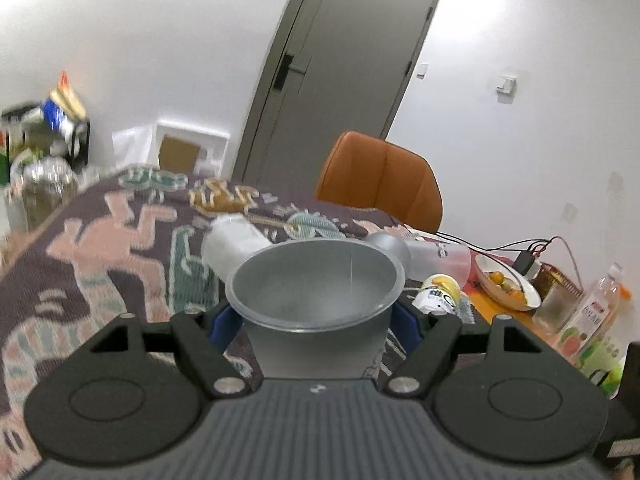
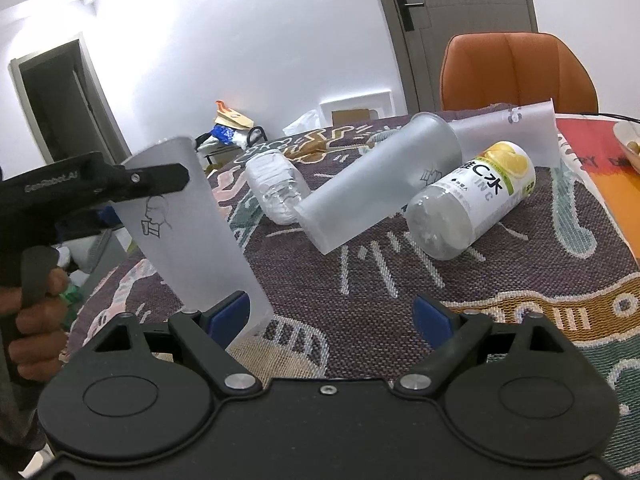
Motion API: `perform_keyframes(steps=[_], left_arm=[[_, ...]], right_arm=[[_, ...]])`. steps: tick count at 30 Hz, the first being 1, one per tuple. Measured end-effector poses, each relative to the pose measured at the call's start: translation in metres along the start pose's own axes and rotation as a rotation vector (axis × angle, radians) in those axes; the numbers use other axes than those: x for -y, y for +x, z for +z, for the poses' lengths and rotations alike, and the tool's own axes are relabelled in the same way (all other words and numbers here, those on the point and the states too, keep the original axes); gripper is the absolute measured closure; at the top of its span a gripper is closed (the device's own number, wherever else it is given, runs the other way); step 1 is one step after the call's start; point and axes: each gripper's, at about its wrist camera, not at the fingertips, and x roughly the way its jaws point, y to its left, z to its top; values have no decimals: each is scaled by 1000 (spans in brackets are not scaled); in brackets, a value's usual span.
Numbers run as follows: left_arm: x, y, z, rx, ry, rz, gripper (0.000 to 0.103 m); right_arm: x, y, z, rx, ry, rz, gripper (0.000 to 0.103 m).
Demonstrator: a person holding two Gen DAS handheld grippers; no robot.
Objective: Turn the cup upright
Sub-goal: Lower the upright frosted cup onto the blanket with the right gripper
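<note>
My left gripper [image 1: 316, 322] is shut on a frosted plastic cup [image 1: 316, 312], its mouth facing up and toward the camera. In the right wrist view the same cup [image 2: 188, 224] shows at the left, tilted with its rim up and its base near the tablecloth, held near the rim by the left gripper [image 2: 164, 180]. My right gripper [image 2: 332, 316] is open and empty, low over the cloth. A second frosted cup [image 2: 380, 184] lies on its side mid-table, and a third frosted cup [image 2: 516, 136] lies behind it.
A patterned tablecloth [image 2: 400, 300] covers the table. A crushed clear bottle [image 2: 276, 188] and a lemon-label bottle [image 2: 476, 204] lie by the cups. An orange chair [image 2: 516, 72] stands behind. A fruit bowl [image 1: 506, 282], a glass and a juice bottle [image 1: 592, 320] sit at the right.
</note>
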Motion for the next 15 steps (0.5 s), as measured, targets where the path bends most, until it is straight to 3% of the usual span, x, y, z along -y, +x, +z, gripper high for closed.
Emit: perform_keyframes(steps=[10,15], left_arm=[[15,-3,-11,59,155,83,27],[22,4,-22,51,218,103,26]], right_arm=[[7,3,-4,-4,28,-28,12],[9,5,-6,-11,37,-41,11]])
